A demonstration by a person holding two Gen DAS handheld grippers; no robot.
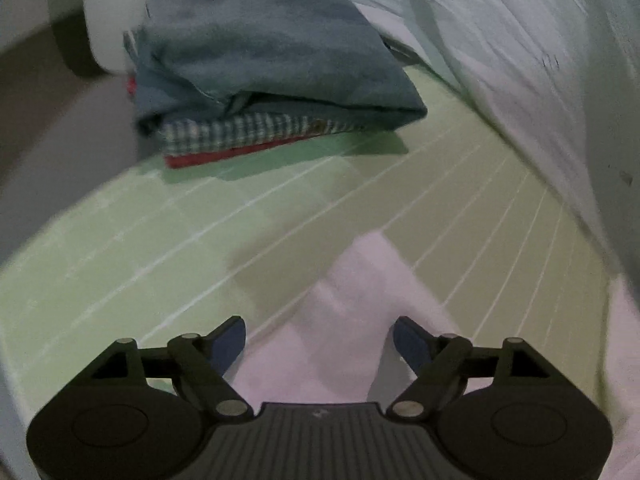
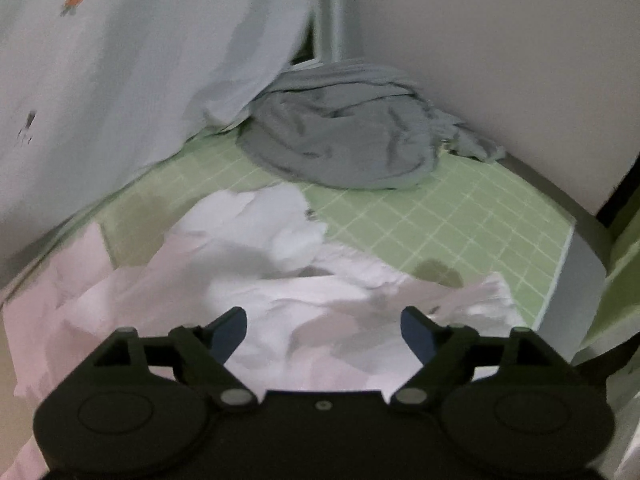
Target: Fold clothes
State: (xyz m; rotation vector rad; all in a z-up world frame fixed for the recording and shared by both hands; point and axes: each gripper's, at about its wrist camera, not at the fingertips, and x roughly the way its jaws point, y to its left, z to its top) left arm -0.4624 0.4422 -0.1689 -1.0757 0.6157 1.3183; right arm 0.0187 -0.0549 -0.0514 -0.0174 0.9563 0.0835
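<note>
Two grippers we are holding with jaws apart, nothing between them. Under the left gripper (image 1: 319, 338) a folded stack (image 1: 256, 76) is lying far-left on the green mat (image 1: 120, 248); the white garment (image 2: 280, 280) is lying crumpled under the right gripper (image 2: 322, 330), a grey heap (image 2: 344, 140) behind. No writing is readable.

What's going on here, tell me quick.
Someone is folding laundry on a green grid mat with two handheld grippers. The left gripper and right gripper are both open over a crumpled white garment, holding nothing. A folded stack is done; a grey garment waits.
</note>
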